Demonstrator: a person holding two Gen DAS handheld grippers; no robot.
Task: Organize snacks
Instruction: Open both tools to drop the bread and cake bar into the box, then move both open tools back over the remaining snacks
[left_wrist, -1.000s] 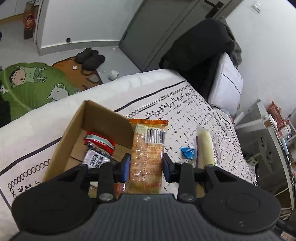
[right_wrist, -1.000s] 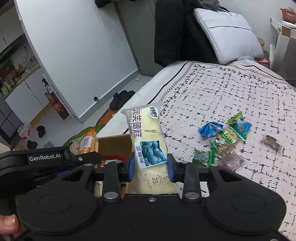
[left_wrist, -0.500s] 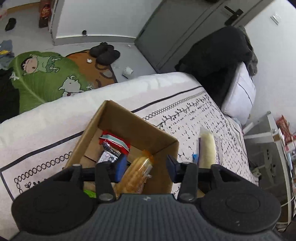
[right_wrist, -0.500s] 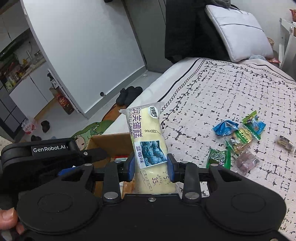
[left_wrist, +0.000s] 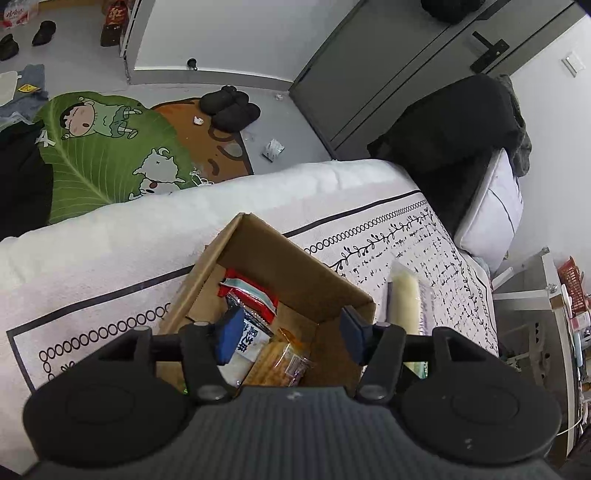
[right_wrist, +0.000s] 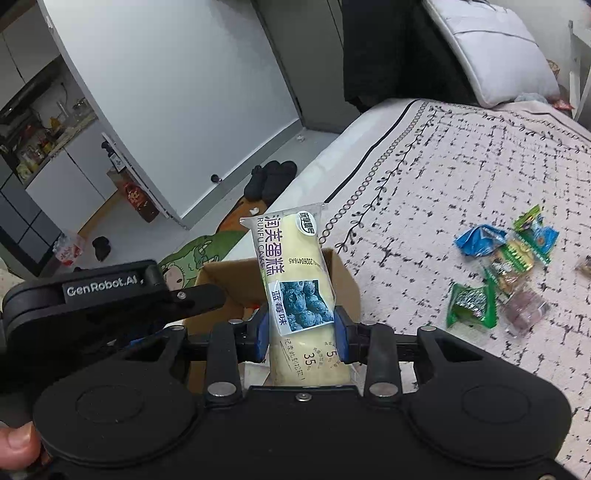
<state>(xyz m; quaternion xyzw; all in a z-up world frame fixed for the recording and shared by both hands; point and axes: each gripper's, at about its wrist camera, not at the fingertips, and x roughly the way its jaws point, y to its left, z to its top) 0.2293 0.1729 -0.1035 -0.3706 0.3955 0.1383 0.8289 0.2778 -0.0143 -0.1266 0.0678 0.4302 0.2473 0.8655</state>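
Here, a blueberry cake packet (right_wrist: 295, 291) is clamped upright by the right gripper (right_wrist: 300, 332) beside the cardboard box (left_wrist: 295, 273) on the bed (right_wrist: 443, 155). The left gripper (left_wrist: 290, 334) is spreading open, nothing between its jaws, above an orange snack (left_wrist: 279, 362) lying inside.

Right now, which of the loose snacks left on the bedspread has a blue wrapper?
The crumpled blue packet, farthest left at the top of the pile; the neighbours are green, yellow-green or clear.

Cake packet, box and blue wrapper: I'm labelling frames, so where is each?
Cake packet (right_wrist: 295, 280), right wrist view, on its blueberry label.
Box (left_wrist: 295, 266), left wrist view, on its far inner wall.
Blue wrapper (right_wrist: 478, 240), right wrist view, on its crumpled middle.
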